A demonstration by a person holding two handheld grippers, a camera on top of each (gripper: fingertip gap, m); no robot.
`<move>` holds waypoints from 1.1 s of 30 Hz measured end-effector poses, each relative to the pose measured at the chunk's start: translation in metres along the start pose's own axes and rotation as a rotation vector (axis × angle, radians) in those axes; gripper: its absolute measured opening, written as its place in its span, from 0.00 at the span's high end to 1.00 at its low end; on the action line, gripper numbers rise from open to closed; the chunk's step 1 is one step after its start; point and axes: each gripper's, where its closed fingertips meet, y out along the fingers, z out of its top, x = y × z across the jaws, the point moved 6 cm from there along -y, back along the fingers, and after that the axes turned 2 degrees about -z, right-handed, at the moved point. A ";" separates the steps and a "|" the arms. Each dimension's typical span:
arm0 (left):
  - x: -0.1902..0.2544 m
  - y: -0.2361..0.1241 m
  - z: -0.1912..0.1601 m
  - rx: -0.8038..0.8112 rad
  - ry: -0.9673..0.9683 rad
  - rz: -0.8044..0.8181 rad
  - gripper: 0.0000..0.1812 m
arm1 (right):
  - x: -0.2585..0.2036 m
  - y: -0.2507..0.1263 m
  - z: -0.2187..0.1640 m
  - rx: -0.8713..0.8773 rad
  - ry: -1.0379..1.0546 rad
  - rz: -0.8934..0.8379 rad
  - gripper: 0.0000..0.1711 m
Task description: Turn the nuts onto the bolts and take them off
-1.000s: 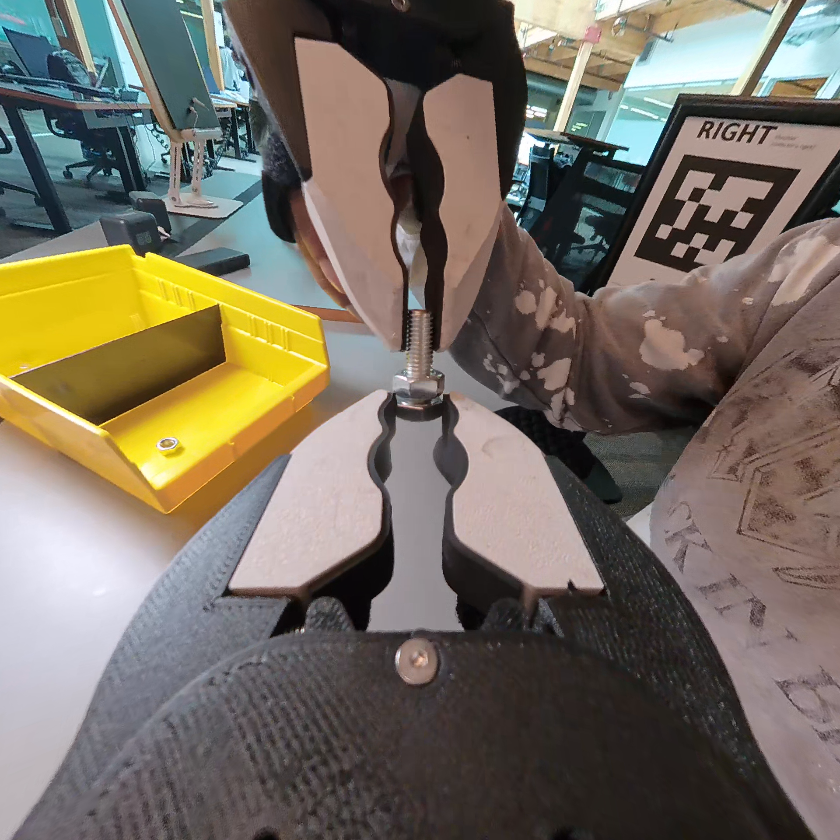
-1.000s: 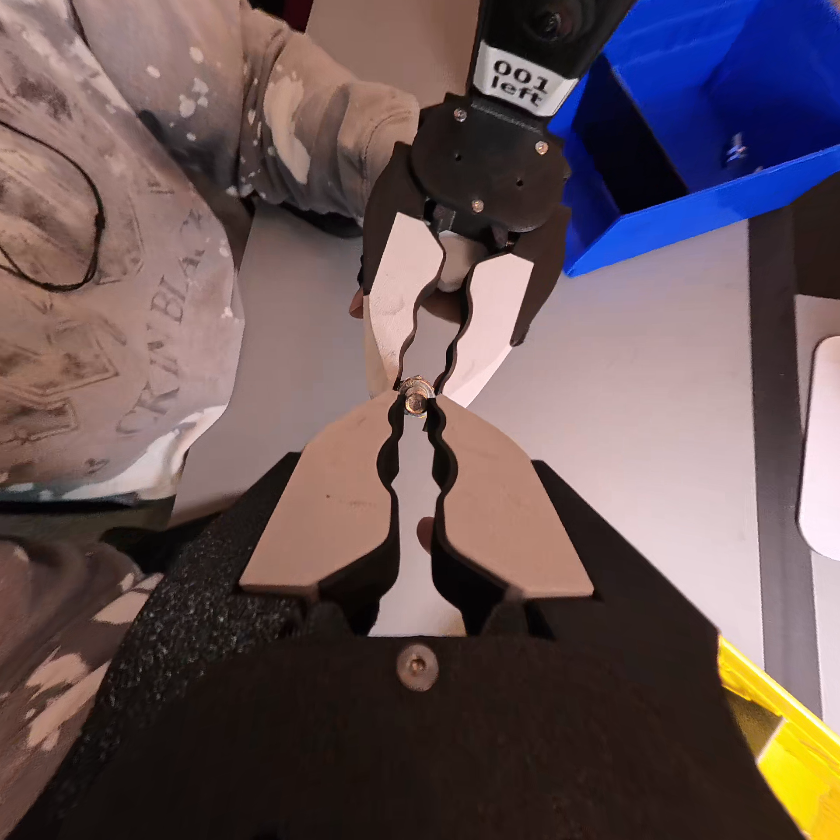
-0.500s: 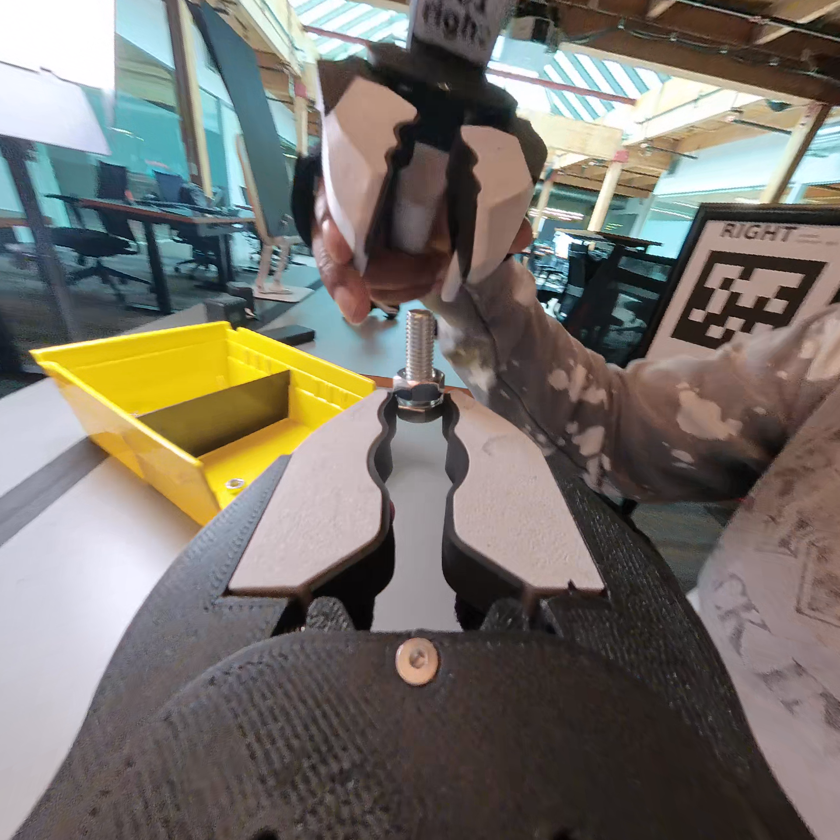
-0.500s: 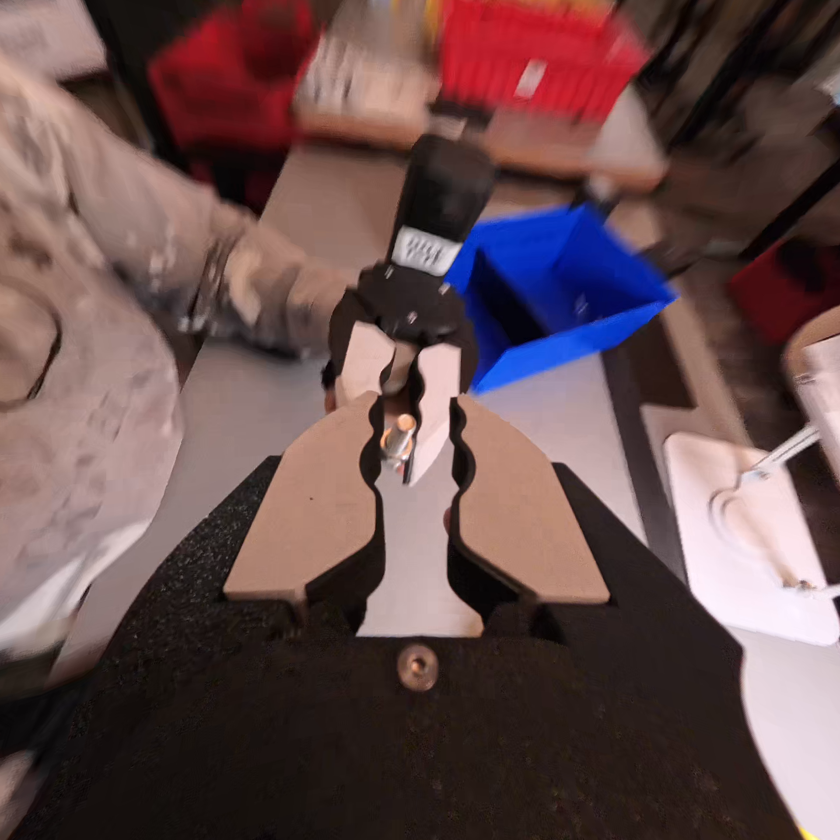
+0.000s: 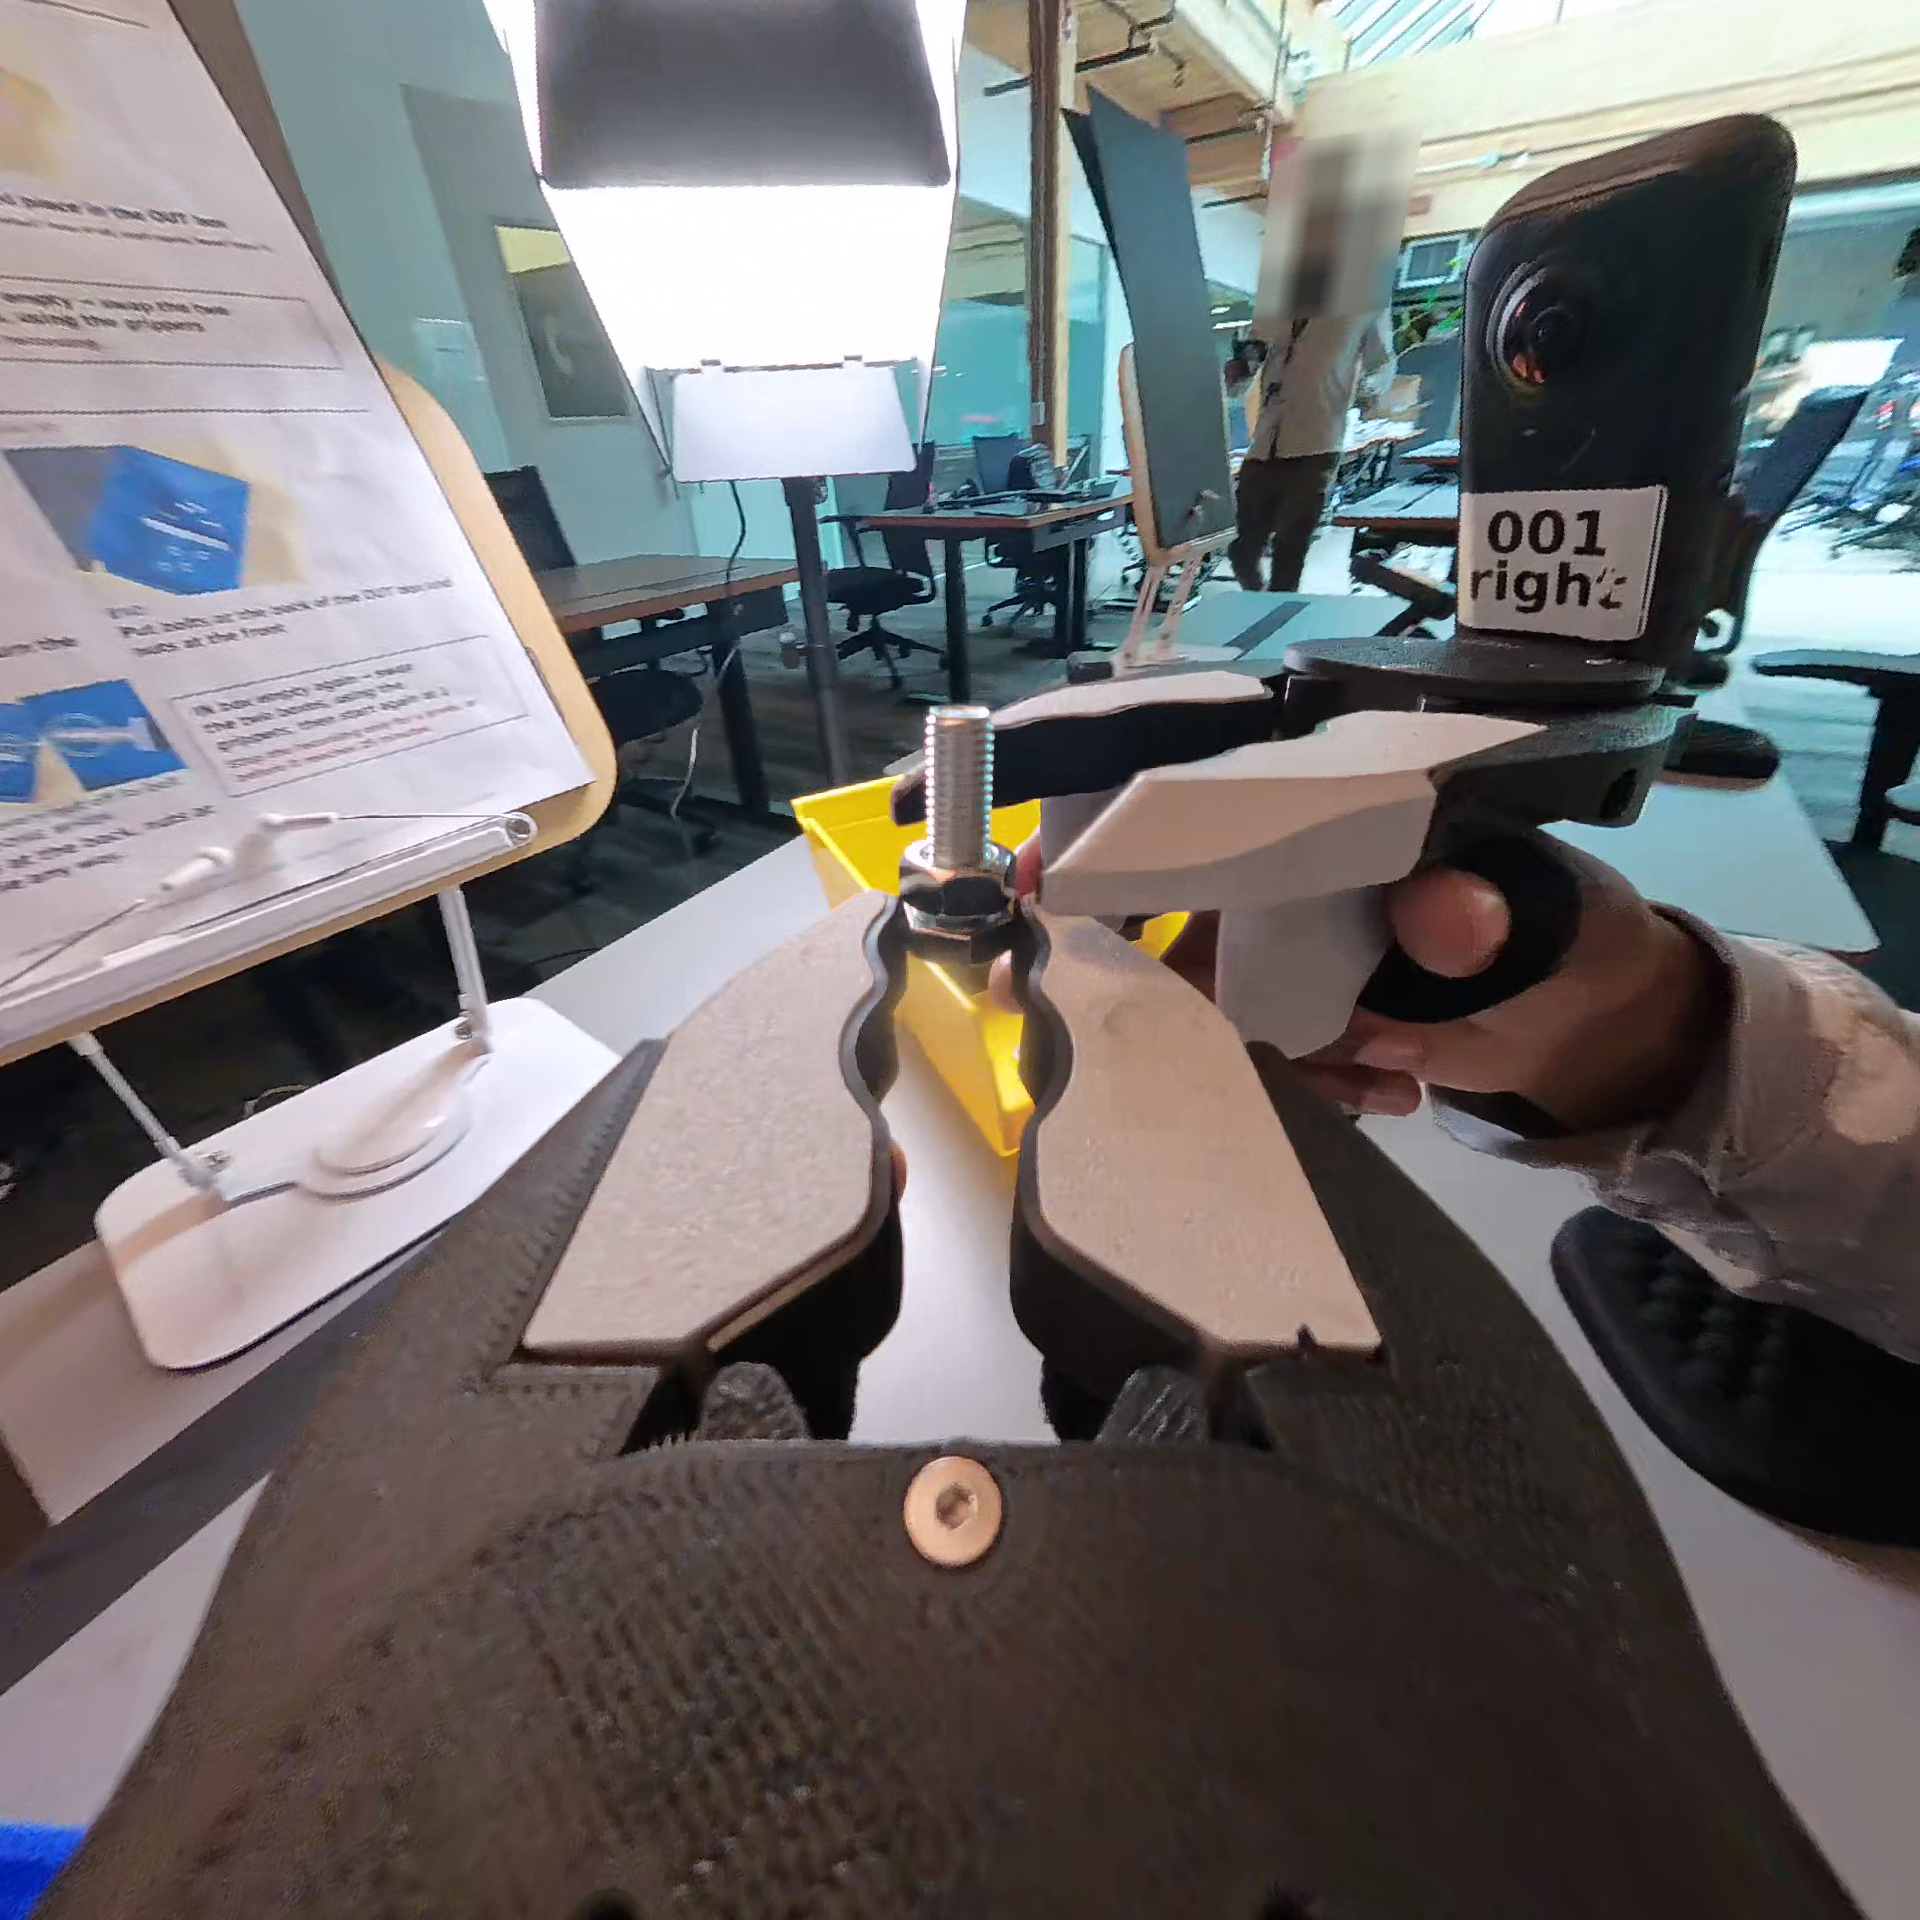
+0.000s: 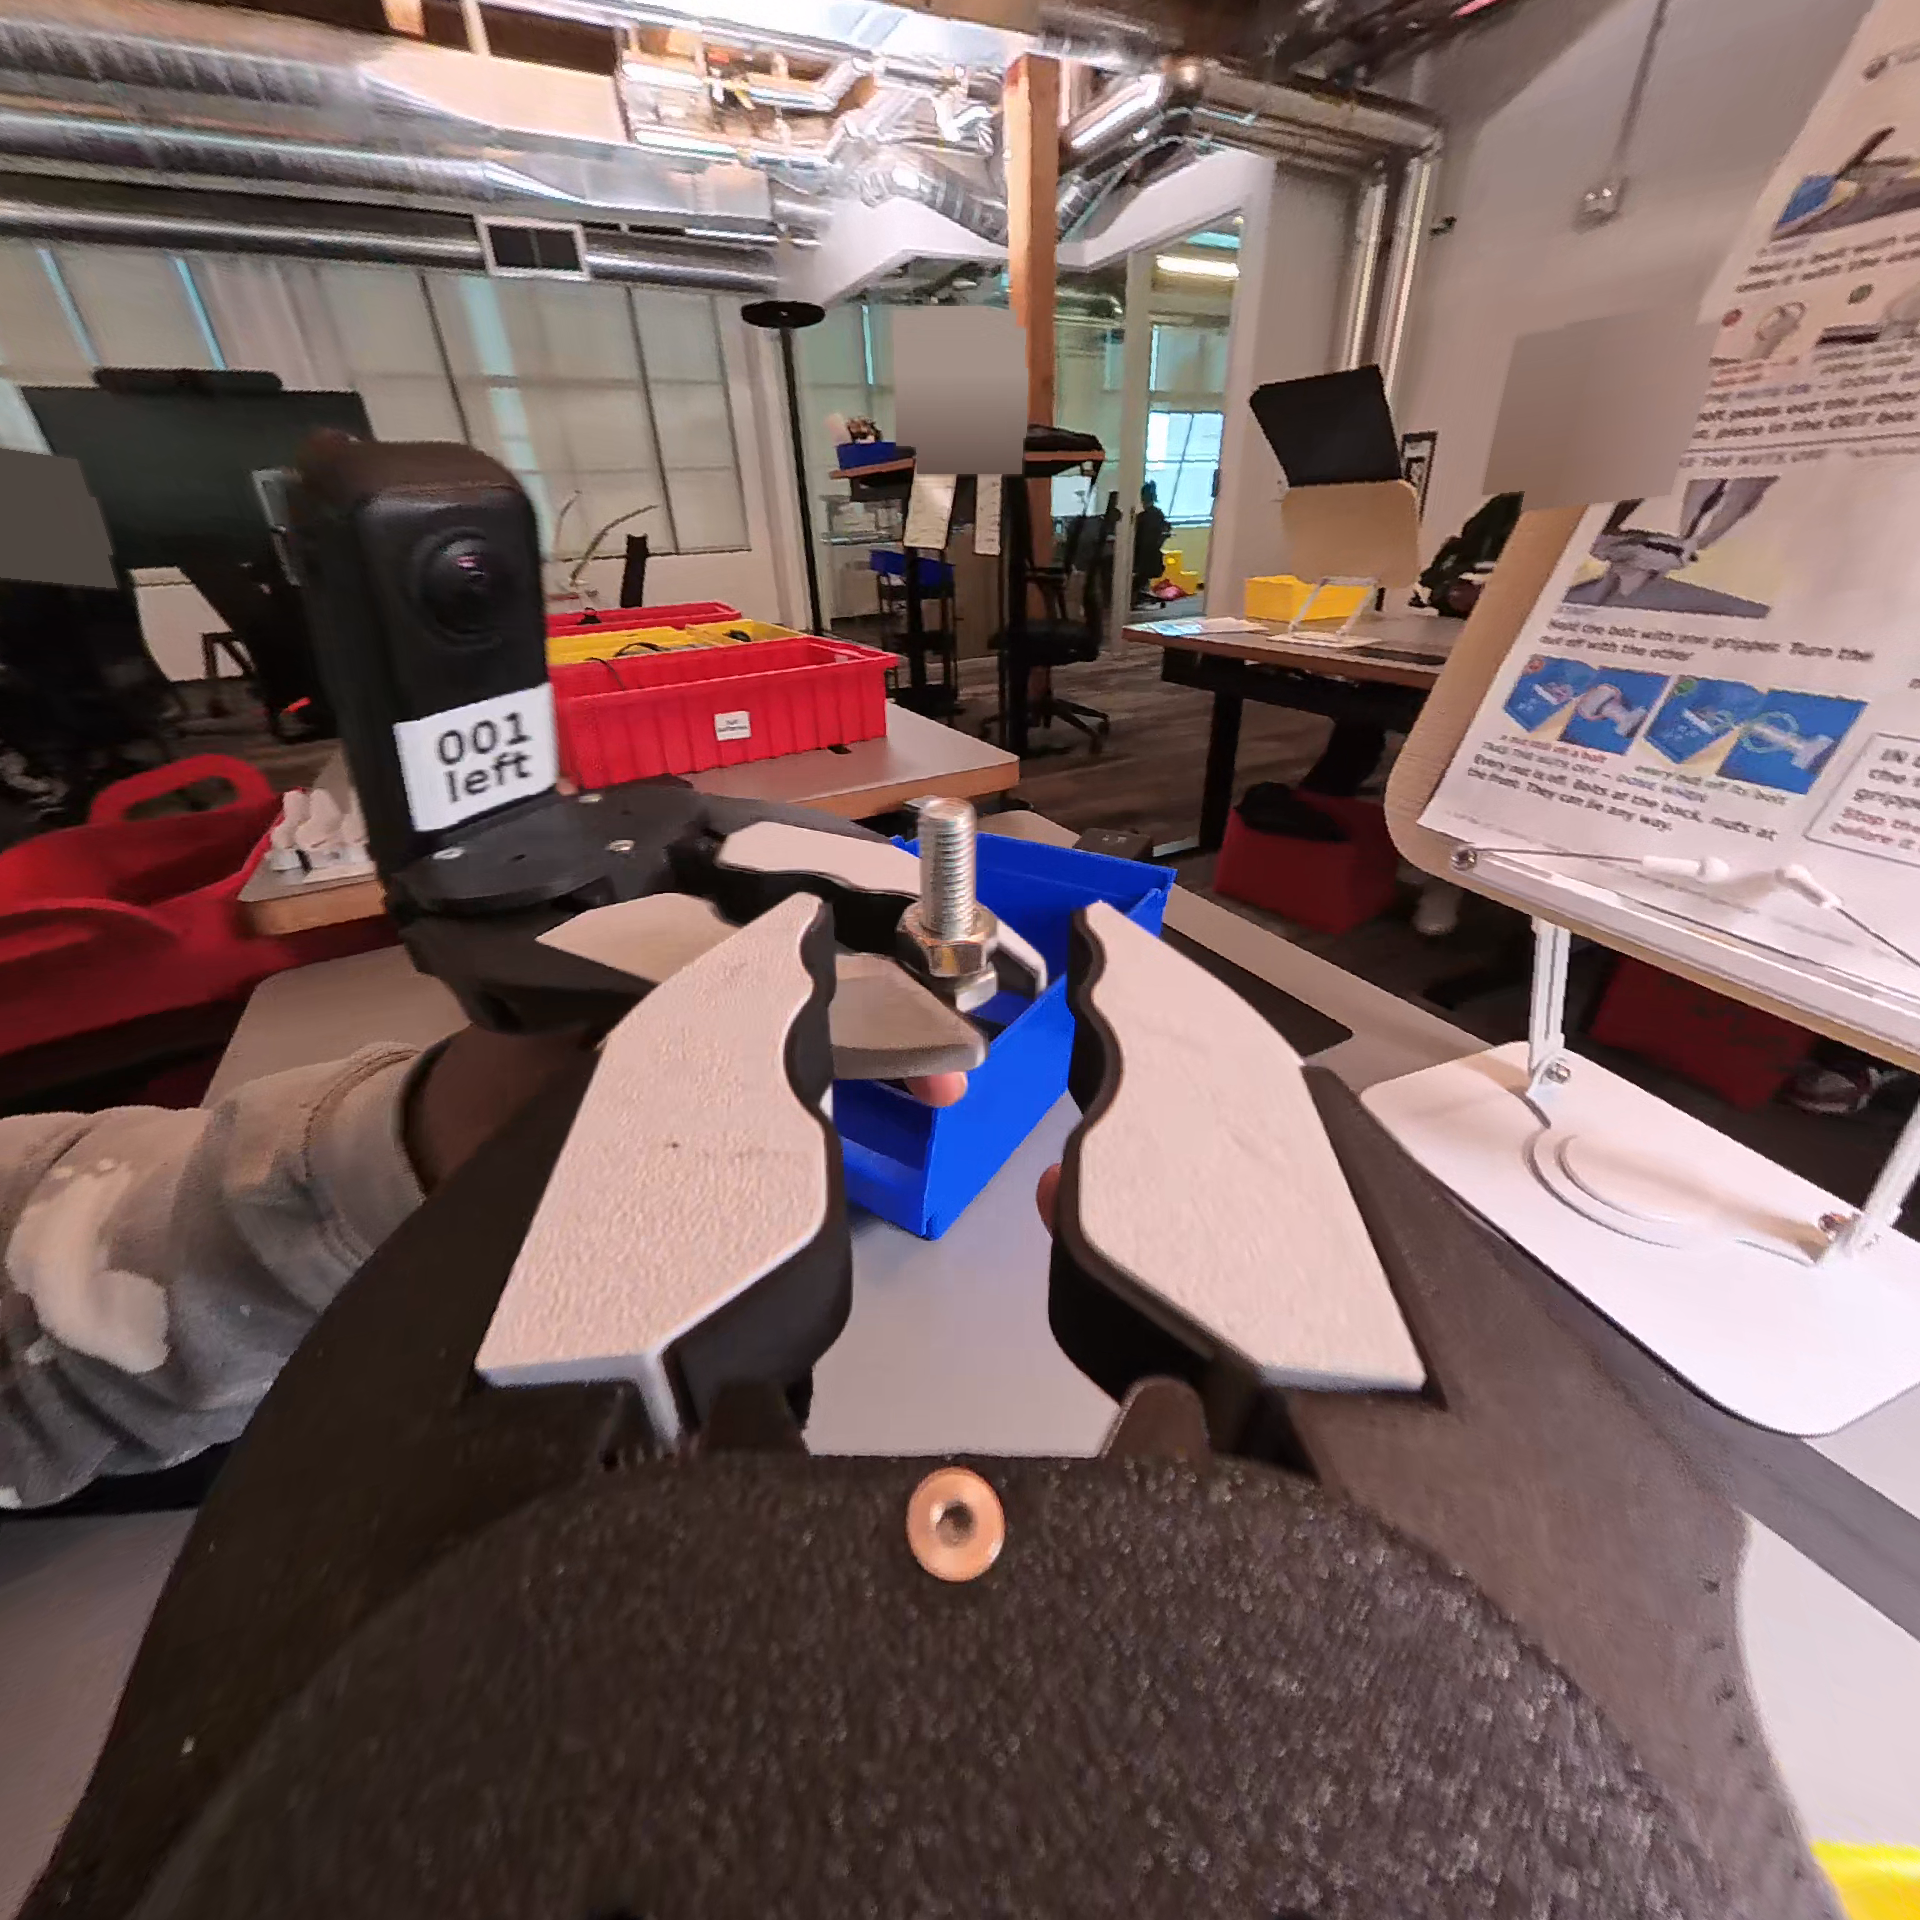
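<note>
A silver bolt (image 5: 958, 774) stands upright with a hex nut (image 5: 958, 868) low on its thread. My left gripper (image 5: 956, 930) is shut on the bolt's head just under the nut. My right gripper (image 5: 977, 842) reaches in level from the right, held by a hand, its jaws open on either side of the bolt at nut height. In the right wrist view the bolt (image 6: 948, 847) and nut (image 6: 951, 940) stand between my open right gripper's (image 6: 951, 925) tips without touching them. The left gripper (image 6: 971, 997) comes in from the left.
A yellow bin (image 5: 961, 1049) sits on the grey table behind the bolt in the left wrist view. A blue bin (image 6: 977, 1143) sits behind it in the right wrist view. An instruction board on a white stand (image 5: 281, 1164) stands at the table's edge; it also shows at the right in the right wrist view (image 6: 1621, 1236). Left and right tips are no more than a few centimetres apart.
The right gripper let go of the bolt's thread, opened, and swung from above the bolt to its side. The left gripper kept its hold and tilted level.
</note>
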 end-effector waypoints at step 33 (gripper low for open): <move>0.010 -0.009 0.017 0.180 -0.053 -0.042 0.89 | 0.021 -0.024 0.018 0.063 0.037 -0.079 0.89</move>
